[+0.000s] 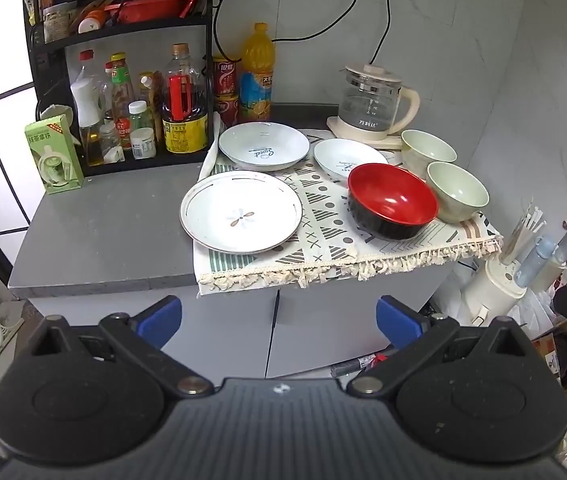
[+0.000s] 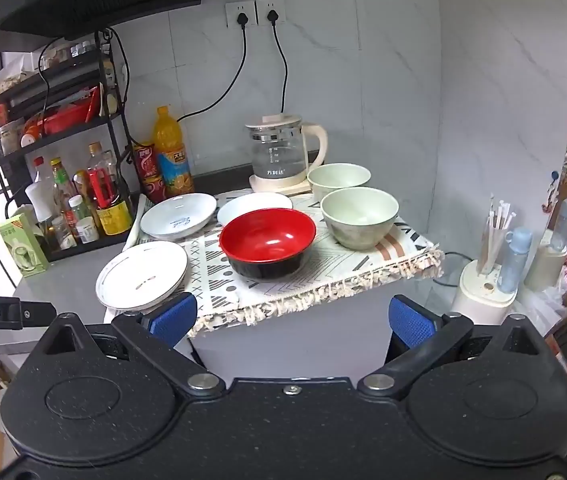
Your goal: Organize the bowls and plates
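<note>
On a patterned cloth (image 1: 323,216) lie a flat white plate with a flower mark (image 1: 241,212) (image 2: 141,274), two white deep plates (image 1: 264,146) (image 1: 349,158) (image 2: 179,216) (image 2: 254,203), a red-and-black bowl (image 1: 392,200) (image 2: 267,242) and two pale green bowls (image 1: 457,191) (image 1: 428,152) (image 2: 359,216) (image 2: 338,179). My left gripper (image 1: 279,322) is open and empty, held back in front of the counter's edge. My right gripper (image 2: 293,320) is open and empty, also short of the cloth's fringe.
A glass kettle (image 1: 375,100) (image 2: 283,156) stands behind the bowls. A black rack with bottles (image 1: 139,108) (image 2: 79,196), a green box (image 1: 53,156), cans and an orange drink bottle (image 1: 257,72) fill the left. A white holder with sticks (image 2: 487,280) stands lower right.
</note>
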{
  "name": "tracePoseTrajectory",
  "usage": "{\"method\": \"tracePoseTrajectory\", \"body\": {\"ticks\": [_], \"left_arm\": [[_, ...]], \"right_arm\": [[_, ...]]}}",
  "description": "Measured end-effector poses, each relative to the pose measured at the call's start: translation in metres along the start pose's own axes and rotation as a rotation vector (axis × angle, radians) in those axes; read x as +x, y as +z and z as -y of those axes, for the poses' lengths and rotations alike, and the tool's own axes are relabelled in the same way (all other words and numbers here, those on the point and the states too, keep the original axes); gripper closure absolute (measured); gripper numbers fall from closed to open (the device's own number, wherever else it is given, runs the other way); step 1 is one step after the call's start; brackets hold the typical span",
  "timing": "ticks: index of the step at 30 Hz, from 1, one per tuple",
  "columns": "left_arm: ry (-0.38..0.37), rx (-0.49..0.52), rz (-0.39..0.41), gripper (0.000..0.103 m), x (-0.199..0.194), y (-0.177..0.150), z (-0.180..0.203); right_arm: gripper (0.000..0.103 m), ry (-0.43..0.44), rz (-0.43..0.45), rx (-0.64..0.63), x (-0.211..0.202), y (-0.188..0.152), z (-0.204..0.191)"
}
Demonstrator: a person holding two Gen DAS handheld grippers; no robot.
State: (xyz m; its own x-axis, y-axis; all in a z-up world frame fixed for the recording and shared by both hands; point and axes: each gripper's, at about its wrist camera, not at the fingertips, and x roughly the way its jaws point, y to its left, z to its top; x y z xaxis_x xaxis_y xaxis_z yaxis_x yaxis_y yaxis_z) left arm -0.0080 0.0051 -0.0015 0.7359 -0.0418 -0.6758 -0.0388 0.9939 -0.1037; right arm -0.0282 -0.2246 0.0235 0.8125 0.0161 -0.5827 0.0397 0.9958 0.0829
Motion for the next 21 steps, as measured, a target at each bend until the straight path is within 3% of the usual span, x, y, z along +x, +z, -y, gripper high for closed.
{"method": "tracePoseTrajectory", "body": {"ticks": [9,21], "left_arm": [[0.045,0.001,-0.043,0.001,0.0062,0.0087,0.0022],[0.034,-0.012,-0.051,0.001,0.0085,0.0138,-0.0041]], "right_arm": [[0.000,0.028,-0.021,0.052,0.0043,0.0025,0.0034],[0.000,0.051,-0.024,0.029,0.0081,0.0059,-0.0039]]}}
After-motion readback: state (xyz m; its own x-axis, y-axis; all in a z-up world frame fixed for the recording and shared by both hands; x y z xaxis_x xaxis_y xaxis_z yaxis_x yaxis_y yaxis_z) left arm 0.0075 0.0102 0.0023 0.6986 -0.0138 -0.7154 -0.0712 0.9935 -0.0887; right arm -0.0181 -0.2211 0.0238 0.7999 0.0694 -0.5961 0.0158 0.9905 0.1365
